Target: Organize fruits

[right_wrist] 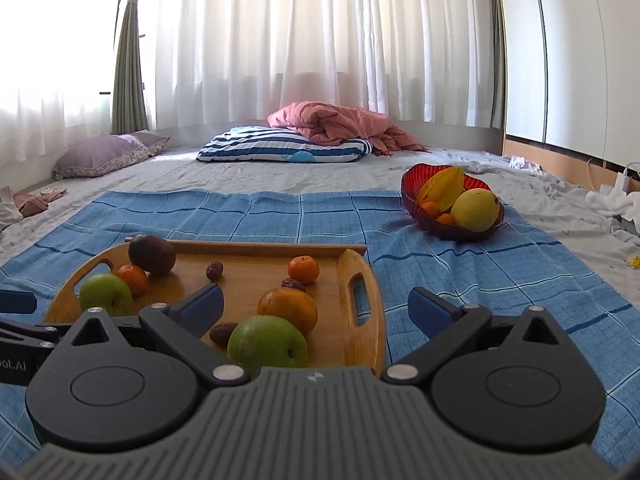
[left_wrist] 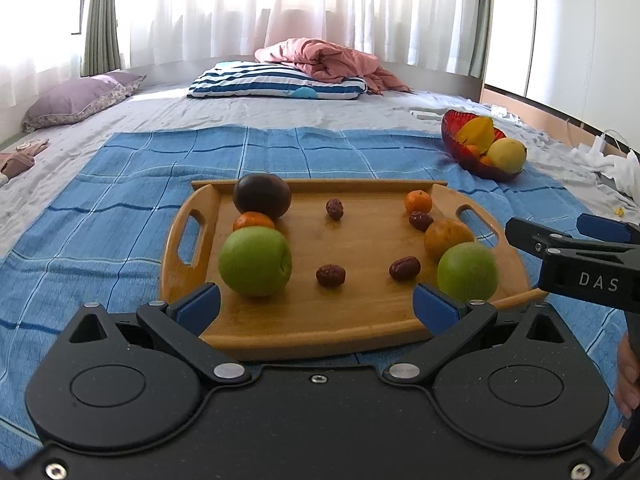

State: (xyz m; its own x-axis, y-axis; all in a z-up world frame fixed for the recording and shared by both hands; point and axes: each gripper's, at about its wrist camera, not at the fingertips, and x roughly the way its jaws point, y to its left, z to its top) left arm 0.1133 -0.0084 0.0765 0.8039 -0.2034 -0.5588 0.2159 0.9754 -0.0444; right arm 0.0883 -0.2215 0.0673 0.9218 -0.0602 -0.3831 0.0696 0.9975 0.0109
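Fruit lies loose on the flat wooden tray (left_wrist: 384, 320) on the soft bed, so either wide-open, empty gripper, left (left_wrist: 318, 304) or right (right_wrist: 316, 312), could nudge the round green apple (right_wrist: 267, 346) rolling before its jaws close.

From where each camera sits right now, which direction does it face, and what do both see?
Left wrist: sits on the left gripper, facing the wooden tray head-on; its open blue fingers show, plus the right gripper and a hand at right.
Right wrist: sits on the right gripper, over the tray's right end, facing the red bowl; its open fingers show.
Shared: tray, green apples, red bowl, blue cloth.
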